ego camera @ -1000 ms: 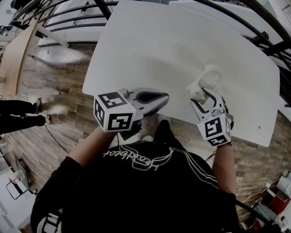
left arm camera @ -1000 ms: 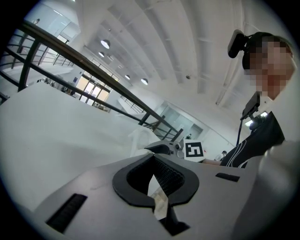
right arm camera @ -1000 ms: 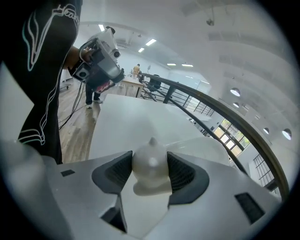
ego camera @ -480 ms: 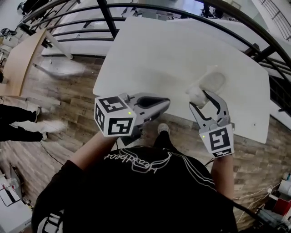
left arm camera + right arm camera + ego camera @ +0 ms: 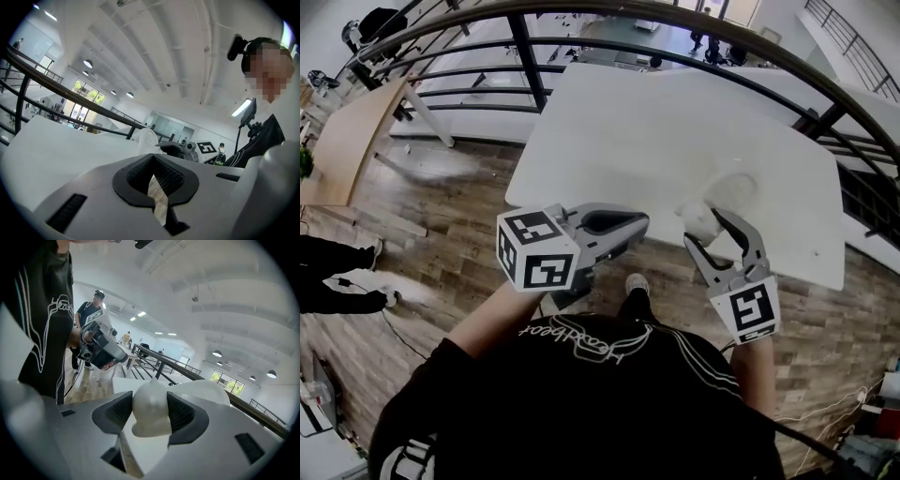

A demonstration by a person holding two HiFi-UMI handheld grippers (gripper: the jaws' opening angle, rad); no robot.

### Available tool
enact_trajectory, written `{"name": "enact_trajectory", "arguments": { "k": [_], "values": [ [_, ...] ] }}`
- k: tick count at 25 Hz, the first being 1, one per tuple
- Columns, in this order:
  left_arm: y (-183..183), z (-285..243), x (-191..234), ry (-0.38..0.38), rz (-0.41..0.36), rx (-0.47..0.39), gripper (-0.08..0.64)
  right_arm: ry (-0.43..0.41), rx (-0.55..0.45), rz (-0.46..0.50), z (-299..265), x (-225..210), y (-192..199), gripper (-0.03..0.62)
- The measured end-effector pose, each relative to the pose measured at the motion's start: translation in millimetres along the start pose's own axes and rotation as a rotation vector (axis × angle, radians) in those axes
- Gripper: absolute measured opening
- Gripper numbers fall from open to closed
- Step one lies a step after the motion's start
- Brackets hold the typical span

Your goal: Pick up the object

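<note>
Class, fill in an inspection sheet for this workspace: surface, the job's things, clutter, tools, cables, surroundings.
Surface: white table, bare apart from the job's thing.
Job's things: white glossy rounded object at the table's near edge; whether it is lifted cannot be told.
Clutter: nothing seen.
Tools: right tool shut on the object; left tool shut, holding nothing.
Cables: thin dark cable on the floor.
Surroundings: wood-plank floor, black metal railing, a bystander's legs at left.

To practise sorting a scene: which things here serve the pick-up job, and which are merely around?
Job: white object; right gripper, shut on it.
Around: left gripper, shut and empty; white table; black railing.
</note>
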State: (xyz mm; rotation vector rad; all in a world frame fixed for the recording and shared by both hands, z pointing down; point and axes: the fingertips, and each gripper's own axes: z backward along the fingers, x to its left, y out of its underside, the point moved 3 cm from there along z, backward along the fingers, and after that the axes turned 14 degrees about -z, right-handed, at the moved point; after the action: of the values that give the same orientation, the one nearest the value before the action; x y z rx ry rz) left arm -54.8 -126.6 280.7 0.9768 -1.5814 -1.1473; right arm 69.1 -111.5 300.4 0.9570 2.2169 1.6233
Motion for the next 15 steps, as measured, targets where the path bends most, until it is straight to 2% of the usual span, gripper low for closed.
{"name": "enact_trajectory", "arguments": {
  "k": [15],
  "values": [
    [-4.1, 13.4, -21.8, 0.010, -0.016, -0.012, 0.008, 0.006, -0.037, 0.014, 16.0, 21.5, -13.1, 0.210]
  ]
}}
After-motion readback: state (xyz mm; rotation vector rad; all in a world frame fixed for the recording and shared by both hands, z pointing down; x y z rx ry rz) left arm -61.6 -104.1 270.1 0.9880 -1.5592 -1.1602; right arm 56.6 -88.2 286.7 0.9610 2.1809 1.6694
